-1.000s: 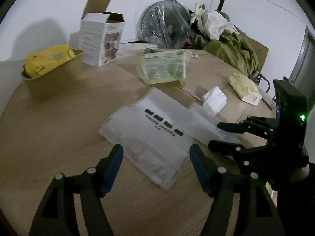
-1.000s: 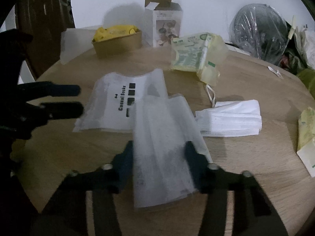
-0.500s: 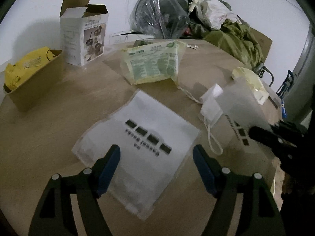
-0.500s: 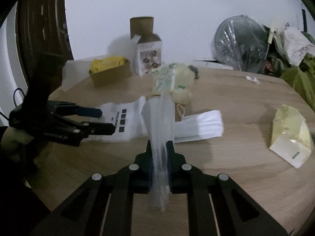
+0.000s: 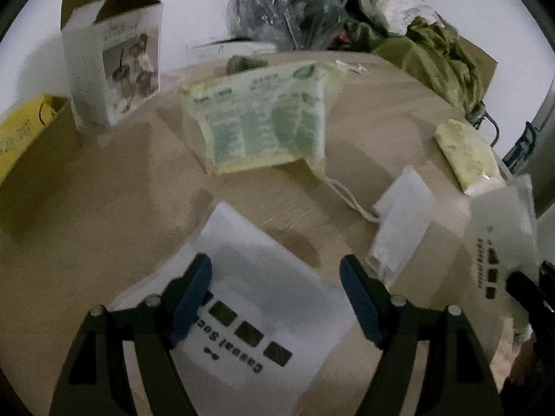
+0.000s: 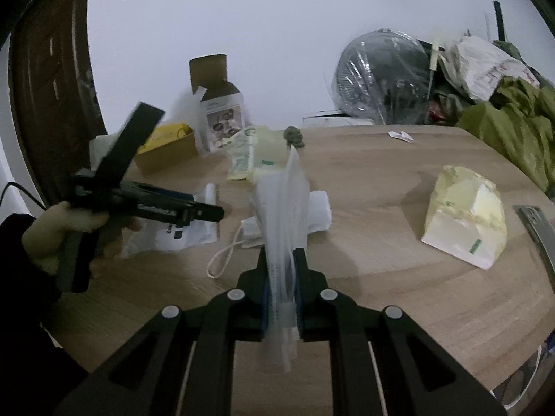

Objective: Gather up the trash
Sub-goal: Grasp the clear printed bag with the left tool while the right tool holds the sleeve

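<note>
Your right gripper [image 6: 281, 277] is clamped on a translucent white plastic bag [image 6: 284, 204], lifted clear of the round wooden desk [image 6: 399, 277]. Your left gripper [image 5: 275, 294] stands wide, empty, over a flat white printed "Casual Socks" bag [image 5: 263, 298] on the desk.

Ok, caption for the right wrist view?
Right gripper pinches a clear plastic sleeve upright above the cluttered wooden table.

Right hand-held gripper [image 6: 281, 287], open around the clear plastic bag [image 6: 282, 204] a second ago, is now clamping it and lifting it off the desk [image 6: 381, 208]. Left hand-held gripper [image 5: 275, 298] is moving in over the printed white bag [image 5: 263, 298], jaws wide.
</note>
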Demonstrator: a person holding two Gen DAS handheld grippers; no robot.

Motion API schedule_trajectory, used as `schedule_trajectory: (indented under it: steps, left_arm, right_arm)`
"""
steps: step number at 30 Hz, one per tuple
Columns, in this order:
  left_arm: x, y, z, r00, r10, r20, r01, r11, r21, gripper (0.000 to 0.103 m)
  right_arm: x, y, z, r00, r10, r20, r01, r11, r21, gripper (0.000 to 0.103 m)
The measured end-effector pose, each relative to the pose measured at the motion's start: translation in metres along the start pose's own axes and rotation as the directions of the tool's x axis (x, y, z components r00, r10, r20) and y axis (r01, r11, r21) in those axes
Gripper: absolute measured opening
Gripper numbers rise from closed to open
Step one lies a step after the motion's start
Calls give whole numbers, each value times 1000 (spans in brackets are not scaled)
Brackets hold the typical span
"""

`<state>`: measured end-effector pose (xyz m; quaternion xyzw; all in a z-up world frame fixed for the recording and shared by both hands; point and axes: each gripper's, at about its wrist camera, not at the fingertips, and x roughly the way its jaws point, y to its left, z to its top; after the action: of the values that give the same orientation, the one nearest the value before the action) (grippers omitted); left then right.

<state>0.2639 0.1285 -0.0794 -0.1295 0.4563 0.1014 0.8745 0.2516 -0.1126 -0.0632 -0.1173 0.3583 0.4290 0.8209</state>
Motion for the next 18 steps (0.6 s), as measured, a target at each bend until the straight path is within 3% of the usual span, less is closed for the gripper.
schedule_trajectory:
  steps: [4,8,11,14,15,16,18]
  left_arm:
    - [2,1,0,1000,18,1,-18,1000,13,77]
    - [5,-10,-8,996,75,40,-80,990,119,77]
    - [5,-9,-9,997,59,40,-64,988,139,74]
    - [-1,-8,-11,997,42,60,-51,987,155,47]
    - [-3,-6,-12,997,41,66,-51,987,153,30]
    - [-4,-6,-13,997,42,67,-52,987,151,21]
    - [-6,-4,-15,997,29,67,-38,989,144,14]
  right_arm:
    - [-4,-9,-4,1000,-6,1,6,1000,13,11]
    - [-5,-8,-7,1000,-10,-6,10,1000,4,11]
    - [-5,-4,-8,1000,-7,-8,7,1000,-6,11]
    - [-5,-3,-9,1000,-4,-8,4,1000,-5,11]
    - [-5,-3,-9,1000,-8,-10,8,1000,-4,11]
    - [-5,-3,-9,1000,-16,-13,16,1000,-4,11]
    - [-7,-2,-9,1000,-26,-14,26,1000,-4,11]
